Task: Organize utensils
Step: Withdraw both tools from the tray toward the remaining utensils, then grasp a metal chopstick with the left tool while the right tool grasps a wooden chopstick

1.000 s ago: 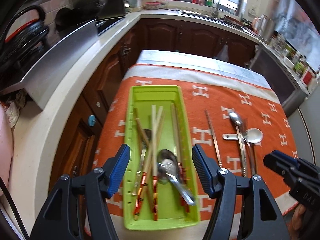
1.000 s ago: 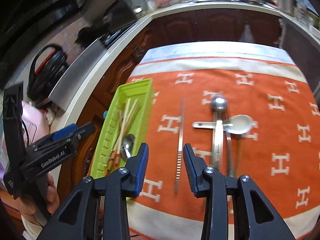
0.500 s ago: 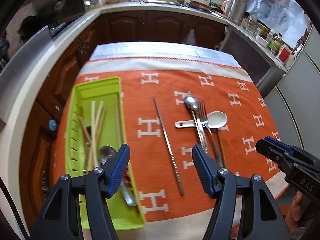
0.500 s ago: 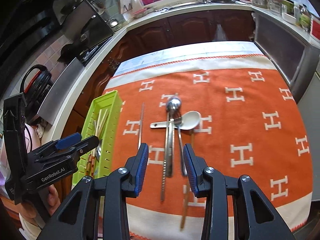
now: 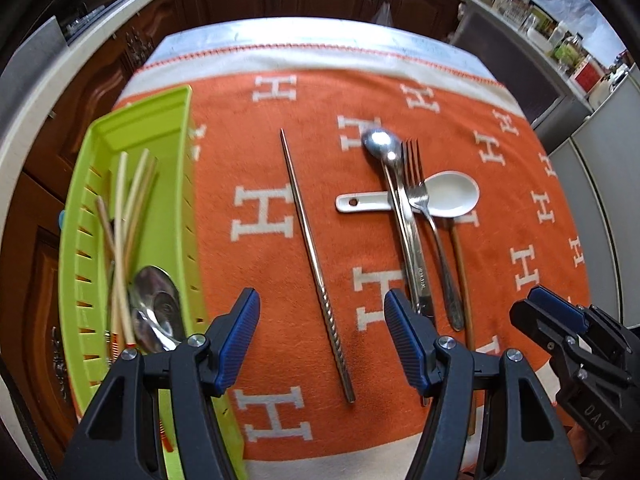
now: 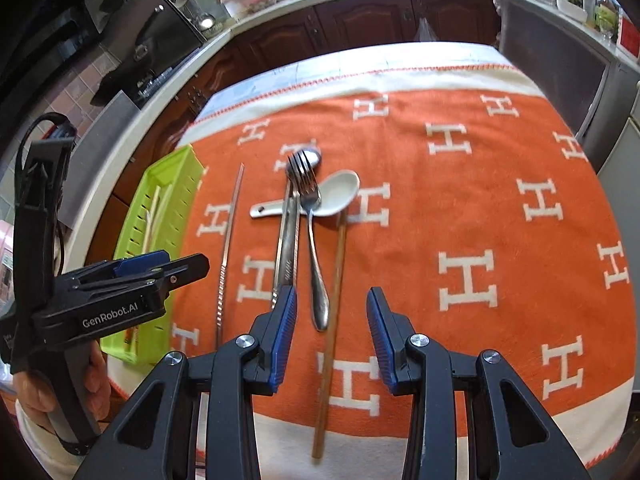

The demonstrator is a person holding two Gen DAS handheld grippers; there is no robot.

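My left gripper (image 5: 321,312) hangs open above a long metal chopstick (image 5: 314,256), which lies on the orange cloth in line with the gap between its jaws. Left of it, the green tray (image 5: 132,124) holds wooden chopsticks (image 5: 134,196) and metal spoons (image 5: 154,304). My right gripper (image 6: 332,302) is open over the fork (image 6: 314,256) handle and a wooden chopstick (image 6: 339,248), holding nothing. The fork and a metal spoon (image 6: 289,236) lie across a white ceramic spoon (image 6: 338,192).
The orange cloth (image 6: 500,208) with white H marks covers the table. Dark wooden cabinets and pale counters run along the far and left sides. A hand (image 6: 94,392) holds the left gripper (image 6: 160,268) near the tray's front end.
Both grippers have moved right and come down toward the cloth. The left one left the tray and is over the metal chopstick; the right one went from that chopstick to the fork.
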